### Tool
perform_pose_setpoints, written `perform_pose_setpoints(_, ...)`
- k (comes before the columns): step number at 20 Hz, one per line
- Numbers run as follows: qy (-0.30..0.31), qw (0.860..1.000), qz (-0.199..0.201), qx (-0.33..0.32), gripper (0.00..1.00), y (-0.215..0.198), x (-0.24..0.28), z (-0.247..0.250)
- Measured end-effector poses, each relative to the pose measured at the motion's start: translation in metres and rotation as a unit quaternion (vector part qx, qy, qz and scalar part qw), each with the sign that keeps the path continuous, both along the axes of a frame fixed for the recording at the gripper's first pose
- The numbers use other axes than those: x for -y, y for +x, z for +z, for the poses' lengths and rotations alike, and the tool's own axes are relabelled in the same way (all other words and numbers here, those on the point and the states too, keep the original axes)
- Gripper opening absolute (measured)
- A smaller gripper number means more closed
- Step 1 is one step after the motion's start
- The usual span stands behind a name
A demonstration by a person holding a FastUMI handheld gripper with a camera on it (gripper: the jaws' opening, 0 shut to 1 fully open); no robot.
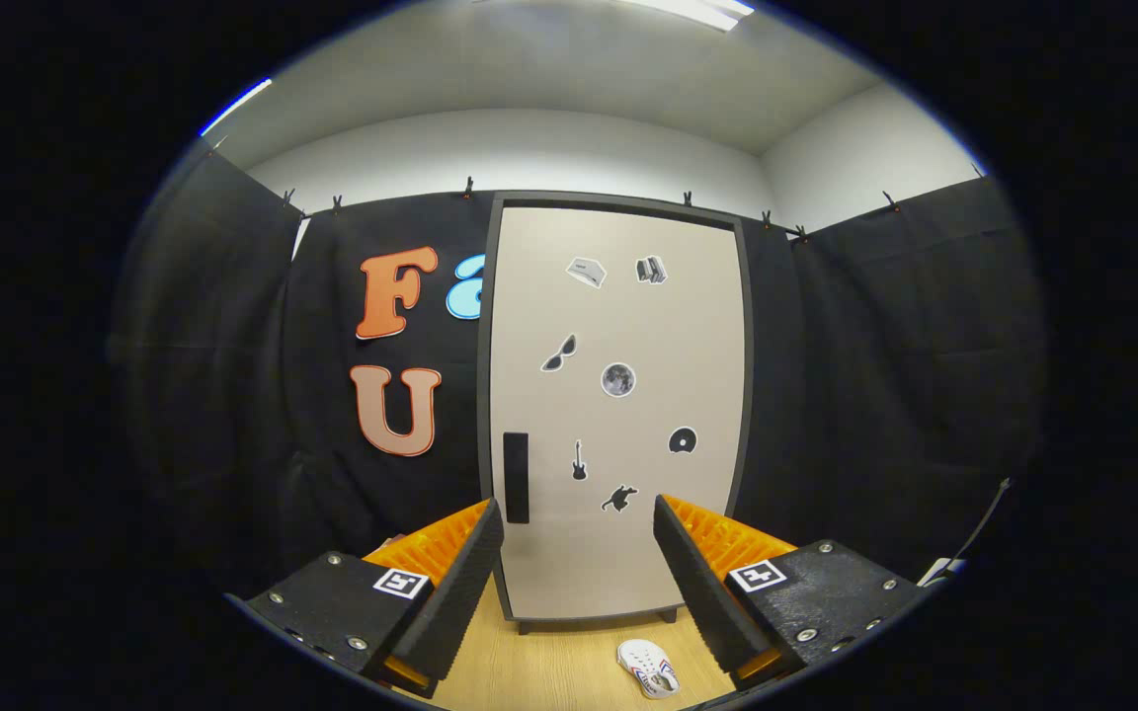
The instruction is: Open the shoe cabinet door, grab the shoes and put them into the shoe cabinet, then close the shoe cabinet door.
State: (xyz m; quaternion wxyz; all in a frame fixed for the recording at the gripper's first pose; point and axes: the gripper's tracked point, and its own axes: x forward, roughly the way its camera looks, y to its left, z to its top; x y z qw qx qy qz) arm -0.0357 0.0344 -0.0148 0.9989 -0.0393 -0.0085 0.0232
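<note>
Gripper view. Gripper: fingers spread wide, holding nothing. Shoe cabinet: tall, upright, on the wooden floor against the booth wall; pale door closed, dotted with small stickers. Dark vertical handle near the door's left edge, just beyond the left finger; judged rigid, the sensible grip for the first pull. White perforated shoe: on the floor before the cabinet's base, low between the fingers, nearer the right; likely light and slightly flexible, best pinched across its sides.
</note>
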Motion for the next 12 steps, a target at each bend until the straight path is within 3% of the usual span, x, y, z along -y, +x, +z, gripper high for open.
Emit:
perform_pose_setpoints(7, -0.021, 1.0, 0.014, -0.015, 0.95, 0.025, -0.026, -0.023)
perform_pose_setpoints(12, -0.023, 0.999, 0.019, -0.033, 0.95, 0.065, -0.039, -0.044)
